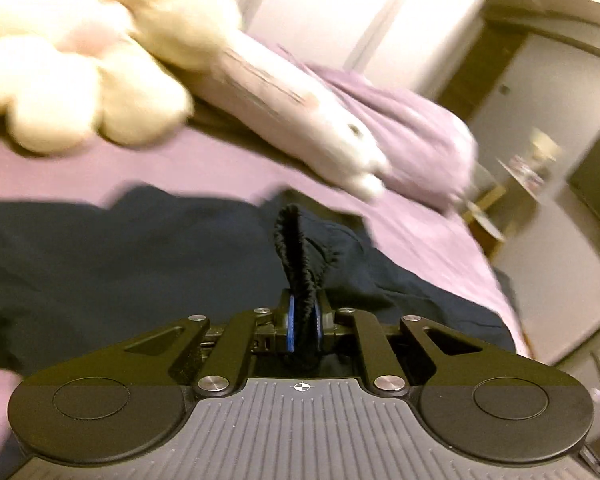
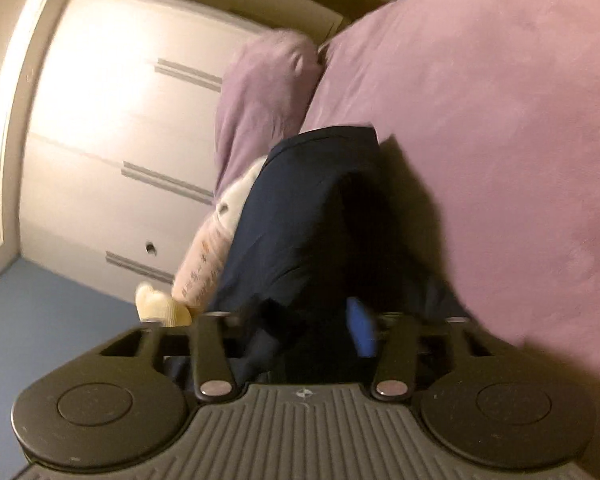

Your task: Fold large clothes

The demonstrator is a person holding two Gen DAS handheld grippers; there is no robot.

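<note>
A dark navy garment (image 1: pixel 100 264) lies spread across the purple bed sheet (image 1: pixel 204 168). My left gripper (image 1: pixel 304 314) is shut on a gathered, ruffled edge of it, and that edge sticks up between the blue pads (image 1: pixel 291 320). In the right wrist view the same navy garment (image 2: pixel 300 208) bunches up in front of my right gripper (image 2: pixel 308 320). Its jaws stand wide apart with cloth lying between them. One blue pad (image 2: pixel 360 330) shows a bare face; the other finger is hidden under the fabric. The picture is blurred.
Cream plush toys (image 1: pixel 60 80) and a long pale plush (image 1: pixel 300 112) lie at the head of the bed beside a purple pillow (image 1: pixel 420 136). White wardrobe doors (image 2: pixel 112 140) and blue floor (image 2: pixel 40 320) are to the left of the bed. A small side table (image 1: pixel 516 176) stands at the right.
</note>
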